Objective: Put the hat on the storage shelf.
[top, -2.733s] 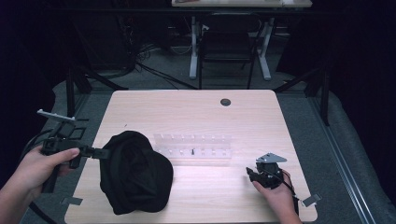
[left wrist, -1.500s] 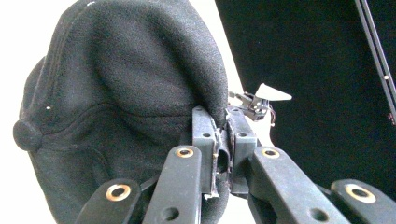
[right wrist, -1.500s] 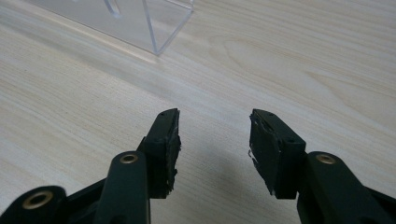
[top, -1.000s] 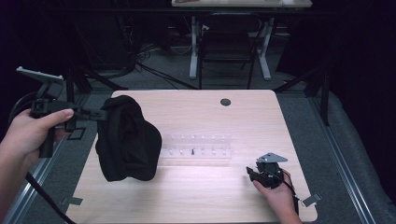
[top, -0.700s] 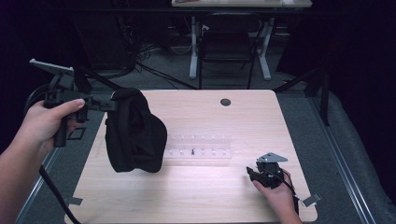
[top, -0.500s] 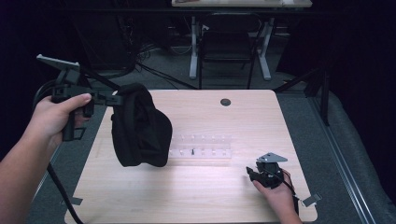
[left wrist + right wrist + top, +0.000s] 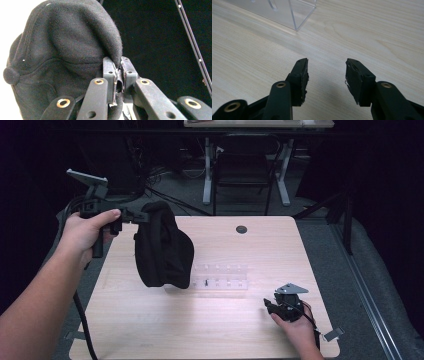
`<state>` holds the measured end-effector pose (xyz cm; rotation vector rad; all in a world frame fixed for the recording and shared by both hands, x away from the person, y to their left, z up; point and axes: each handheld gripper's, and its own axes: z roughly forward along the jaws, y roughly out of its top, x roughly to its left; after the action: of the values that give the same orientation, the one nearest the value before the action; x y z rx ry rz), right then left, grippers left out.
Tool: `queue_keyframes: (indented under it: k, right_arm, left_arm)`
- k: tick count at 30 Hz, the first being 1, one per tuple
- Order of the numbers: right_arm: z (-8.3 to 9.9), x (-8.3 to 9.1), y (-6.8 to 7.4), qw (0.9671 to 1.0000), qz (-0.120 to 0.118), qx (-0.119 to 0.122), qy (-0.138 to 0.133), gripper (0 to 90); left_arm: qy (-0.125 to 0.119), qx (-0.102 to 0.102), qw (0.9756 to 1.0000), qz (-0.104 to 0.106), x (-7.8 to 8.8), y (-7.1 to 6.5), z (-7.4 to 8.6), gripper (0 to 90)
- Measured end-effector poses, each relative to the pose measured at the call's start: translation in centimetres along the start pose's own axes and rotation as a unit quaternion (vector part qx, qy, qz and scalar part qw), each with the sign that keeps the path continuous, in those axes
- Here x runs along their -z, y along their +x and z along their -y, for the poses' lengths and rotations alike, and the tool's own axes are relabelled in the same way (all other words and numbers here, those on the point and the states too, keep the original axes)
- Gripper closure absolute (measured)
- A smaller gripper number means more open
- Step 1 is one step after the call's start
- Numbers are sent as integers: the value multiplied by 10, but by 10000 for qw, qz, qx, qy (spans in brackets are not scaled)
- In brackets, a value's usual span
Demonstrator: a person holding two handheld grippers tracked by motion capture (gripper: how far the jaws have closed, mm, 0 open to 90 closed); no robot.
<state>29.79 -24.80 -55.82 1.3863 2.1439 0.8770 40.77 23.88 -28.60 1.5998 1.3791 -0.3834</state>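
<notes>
A black cap (image 7: 162, 247) hangs in the air above the table's left half, pinched at its edge by my left gripper (image 7: 137, 217), which a hand holds up at the left. In the left gripper view the jaws are shut on a fold of the cap (image 7: 65, 57), whose top button shows at the left. My right gripper (image 7: 270, 306) rests low on the table near the front right, held by a hand. Its jaws stand open over bare wood (image 7: 326, 75) with nothing between them.
A clear acrylic rack (image 7: 220, 276) lies on the wooden table (image 7: 280, 250) just right of the hanging cap; its corner (image 7: 294, 15) shows ahead of the right gripper. A dark round grommet (image 7: 241, 229) sits near the far edge. Chairs and desk legs stand behind the table.
My left gripper lifted the cap off the table, then carried it rightward and toward the table's middle; the cap now hangs more upright. The right gripper has not moved.
</notes>
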Motion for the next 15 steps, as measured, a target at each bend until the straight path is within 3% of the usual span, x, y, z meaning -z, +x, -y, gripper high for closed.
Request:
queue_keyframes:
  k: [15]
  right_arm:
    - [0,1,-1,10000,-78,-47,-28,522]
  left_arm:
    - [125,14,9999,-9,-32,-9,-7,851]
